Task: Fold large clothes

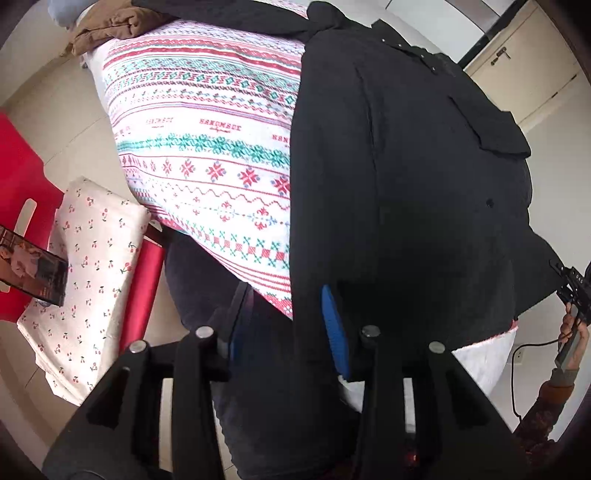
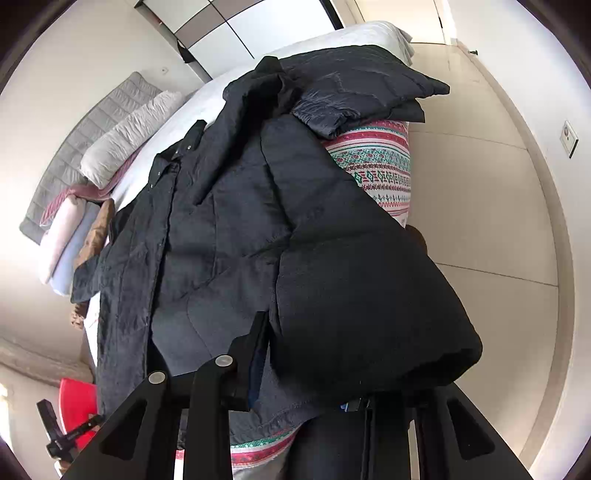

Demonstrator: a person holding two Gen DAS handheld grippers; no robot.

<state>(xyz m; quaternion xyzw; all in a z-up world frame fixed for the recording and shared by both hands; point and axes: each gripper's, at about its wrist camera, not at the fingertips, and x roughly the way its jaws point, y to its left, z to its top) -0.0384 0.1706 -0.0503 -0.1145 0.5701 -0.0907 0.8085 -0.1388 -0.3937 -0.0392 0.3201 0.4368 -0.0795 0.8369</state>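
Here both grippers are working a fold into the black coat [image 2: 258, 221] on the patterned blanket [image 1: 207, 147], left gripper [image 1: 288, 321] jaws parted around its hem, right gripper [image 2: 306, 354] grip hidden, so next comes smoothing it flat.

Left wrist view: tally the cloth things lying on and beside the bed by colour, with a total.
Black: 1, the jacket
Brown: 1, the bundled garment
Red, green and white pattern: 1, the blanket
White with cherry print: 1, the folded cloth
Total: 4
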